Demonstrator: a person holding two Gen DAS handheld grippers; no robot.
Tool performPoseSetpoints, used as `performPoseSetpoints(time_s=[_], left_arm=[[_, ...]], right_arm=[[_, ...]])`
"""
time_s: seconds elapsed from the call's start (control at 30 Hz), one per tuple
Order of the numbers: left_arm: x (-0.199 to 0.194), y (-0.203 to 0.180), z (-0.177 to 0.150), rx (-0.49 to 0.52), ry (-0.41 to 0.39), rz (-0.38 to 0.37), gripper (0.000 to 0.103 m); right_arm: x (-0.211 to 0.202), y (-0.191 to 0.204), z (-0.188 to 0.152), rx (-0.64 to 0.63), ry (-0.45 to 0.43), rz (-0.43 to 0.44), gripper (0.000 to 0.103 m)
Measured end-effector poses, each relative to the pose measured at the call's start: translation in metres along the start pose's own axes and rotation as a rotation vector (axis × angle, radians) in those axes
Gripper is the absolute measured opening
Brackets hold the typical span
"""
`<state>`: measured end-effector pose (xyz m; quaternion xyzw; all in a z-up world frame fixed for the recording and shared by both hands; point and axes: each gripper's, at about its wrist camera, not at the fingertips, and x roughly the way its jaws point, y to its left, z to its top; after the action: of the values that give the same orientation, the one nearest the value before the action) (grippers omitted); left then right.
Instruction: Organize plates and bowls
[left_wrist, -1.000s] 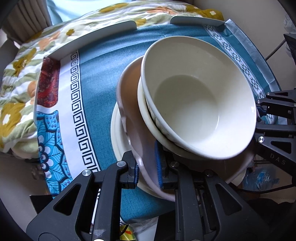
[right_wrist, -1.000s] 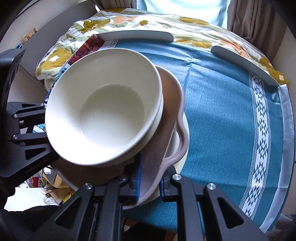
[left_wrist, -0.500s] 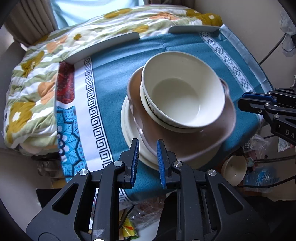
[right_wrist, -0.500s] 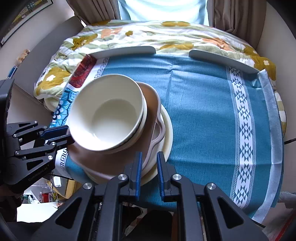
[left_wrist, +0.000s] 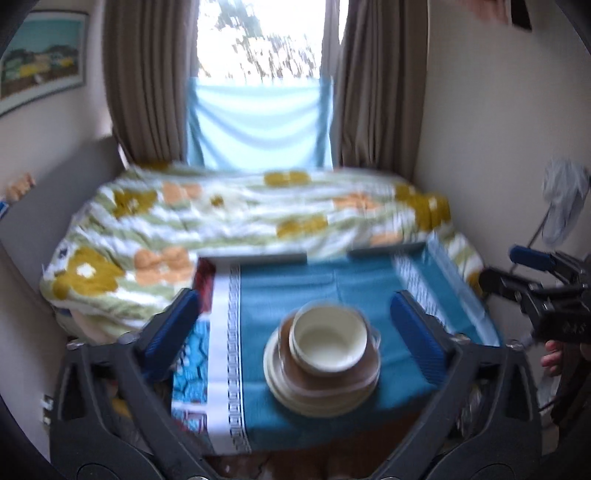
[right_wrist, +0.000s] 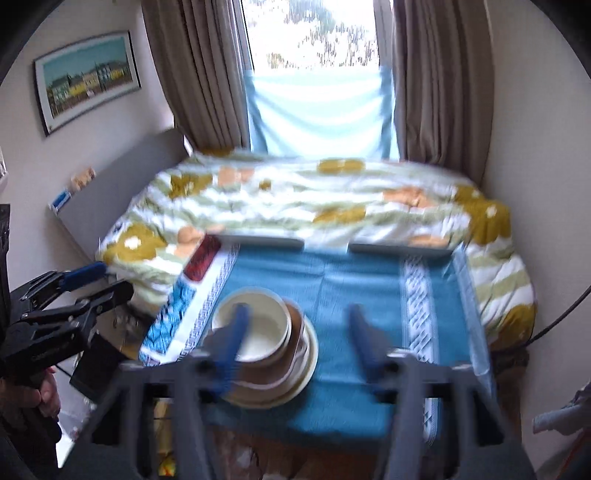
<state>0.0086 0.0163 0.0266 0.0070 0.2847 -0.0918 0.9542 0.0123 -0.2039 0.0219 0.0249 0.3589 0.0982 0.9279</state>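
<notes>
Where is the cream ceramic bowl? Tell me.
The cream ceramic bowl tops the dish stack, nested on the brown dish, on the blue tablecloth, near its front edge.

Both sets of tongs are hanging in the air, angled downward, jaws spreading apart with nothing between them. The left tongs (left_wrist: 295, 328) are showing wide-set blue pads. The right tongs (right_wrist: 299, 339) are blurring, also spread. A hand (right_wrist: 29, 397) is gripping the left handle.
</notes>
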Motion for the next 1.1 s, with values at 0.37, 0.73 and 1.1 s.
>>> performPoseSetpoints(time_s=[0.37, 0.73, 1.1], left_arm=[[-0.04, -0.024, 0.004, 0.02, -0.174, 0.061, 0.103], [-0.042, -0.031, 0.006, 0.04, -0.212, 0.086, 0.103], [-0.037, -0.031, 0.008, 0.057, -0.213, 0.08, 0.103]], right_arm=[[-0.048, -0.003, 0.0, 0.028, -0.233, -0.139, 0.102], [-0.051, -0.009, -0.002, 0.053, -0.249, -0.171, 0.102], [-0.051, -0.009, 0.0, 0.05, -0.259, -0.187, 0.102]])
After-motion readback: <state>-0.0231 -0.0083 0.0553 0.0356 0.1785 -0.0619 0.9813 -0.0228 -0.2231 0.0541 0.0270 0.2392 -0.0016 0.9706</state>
